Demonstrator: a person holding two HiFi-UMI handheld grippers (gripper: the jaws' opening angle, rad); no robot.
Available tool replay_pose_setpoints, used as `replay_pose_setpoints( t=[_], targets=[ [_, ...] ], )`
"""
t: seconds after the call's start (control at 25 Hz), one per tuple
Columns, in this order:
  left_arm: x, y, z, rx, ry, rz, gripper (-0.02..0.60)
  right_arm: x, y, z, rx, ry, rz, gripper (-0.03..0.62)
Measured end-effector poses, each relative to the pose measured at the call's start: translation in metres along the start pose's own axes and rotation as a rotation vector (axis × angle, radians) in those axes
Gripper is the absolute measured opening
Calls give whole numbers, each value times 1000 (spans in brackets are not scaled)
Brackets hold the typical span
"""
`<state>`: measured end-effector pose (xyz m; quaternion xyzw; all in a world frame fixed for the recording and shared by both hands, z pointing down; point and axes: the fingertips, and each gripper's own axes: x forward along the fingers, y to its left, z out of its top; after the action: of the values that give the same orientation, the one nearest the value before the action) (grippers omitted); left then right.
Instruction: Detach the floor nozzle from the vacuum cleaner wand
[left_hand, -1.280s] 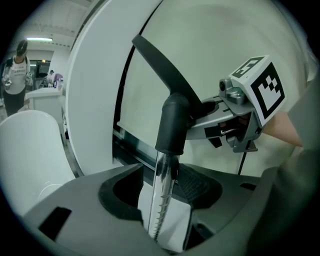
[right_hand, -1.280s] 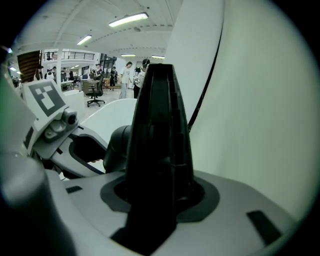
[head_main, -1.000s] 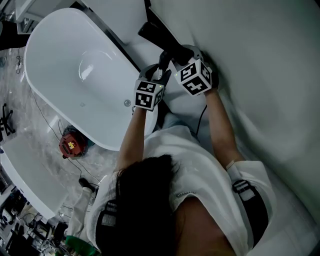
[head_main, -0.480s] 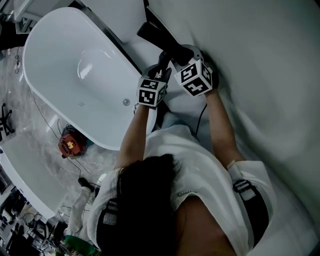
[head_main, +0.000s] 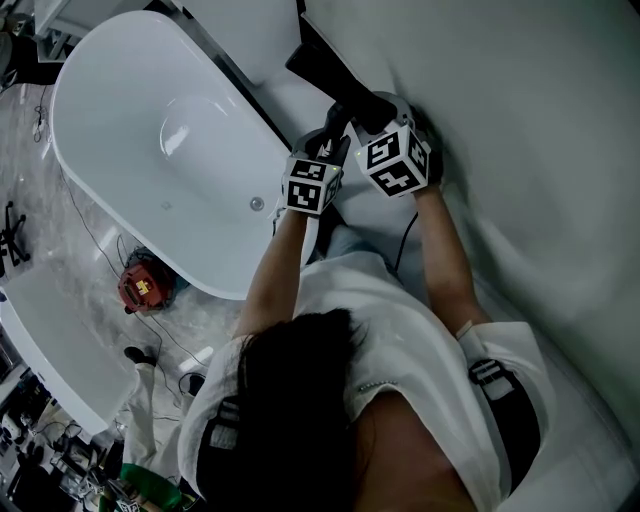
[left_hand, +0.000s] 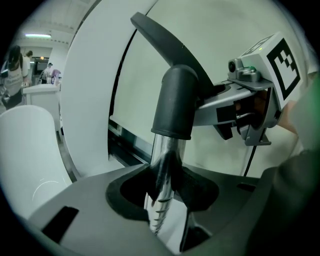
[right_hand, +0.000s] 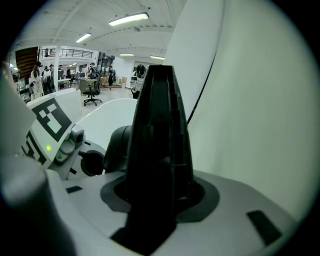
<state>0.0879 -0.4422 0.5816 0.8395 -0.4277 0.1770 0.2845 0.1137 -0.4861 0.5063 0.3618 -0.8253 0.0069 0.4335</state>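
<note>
The gripping step is ending: the left gripper (left_hand: 162, 200) has just been closing onto the chrome wand (left_hand: 165, 150), and the right gripper (right_hand: 155, 195) clamps the black floor nozzle (right_hand: 157, 125) (not yet detached, beside the bathtub (head_main: 130, 190)). Next, probably, a straight pull apart.

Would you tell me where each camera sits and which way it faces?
Head view: overhead, facing steeply down; hair, arms, left gripper, right gripper show.
Left gripper view: on that gripper, along its jaws, just closing onto the chrome wand.
Right gripper view: likewise, along jaws clamping the black nozzle.
Shared: each gripper view shows the other gripper.
</note>
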Motion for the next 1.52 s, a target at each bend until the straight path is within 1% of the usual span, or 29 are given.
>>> replay_pose_setpoints(
  t=[0.12,0.28,0.4,0.52,0.68,0.8,0.88,1.0,1.04,1.08,1.16,1.2,1.24,1.32,1.44,1.52],
  targets=[
    [0,2,-2,2,-11,19,149,2,2,-1,0,28,17,199],
    [0,1,-1,30,-23,-4,147,1,1,-1,-2,44,59,200],
    [-2,1,-6,19,-46,2,147,1,7,-4,14,52,74,201],
    [-4,5,-11,7,-66,11,149,2,12,-6,32,47,46,201],
    [-2,2,-14,8,-57,-11,149,-3,10,-6,2,51,-7,200],
    [-5,4,-7,-15,-64,-8,149,-6,8,0,-12,59,-36,199],
    [-7,4,-7,-27,-75,-6,152,-7,10,1,-10,76,-44,200],
    [-9,6,-12,-7,-74,-18,150,-4,17,0,-15,94,-25,200],
    [-9,7,-12,0,-69,-24,150,-4,15,1,13,82,-16,200],
    [-9,8,-12,5,-66,-28,150,-8,7,5,79,48,-11,199],
    [-9,10,-8,20,-70,-30,150,-26,-30,25,265,-73,-33,199],
    [-9,10,-5,29,-73,-26,147,-38,-52,39,310,-123,-57,199],
    [-9,10,-3,30,-75,-21,147,-51,-71,51,314,-157,-79,199],
    [-9,8,-3,17,-80,-16,147,-69,-90,66,295,-199,-105,199],
    [-5,5,-2,16,-75,-13,147,-78,-94,65,314,-222,-112,199],
    [-3,4,-2,16,-76,-9,147,-76,-87,61,340,-228,-91,199]
  ],
)
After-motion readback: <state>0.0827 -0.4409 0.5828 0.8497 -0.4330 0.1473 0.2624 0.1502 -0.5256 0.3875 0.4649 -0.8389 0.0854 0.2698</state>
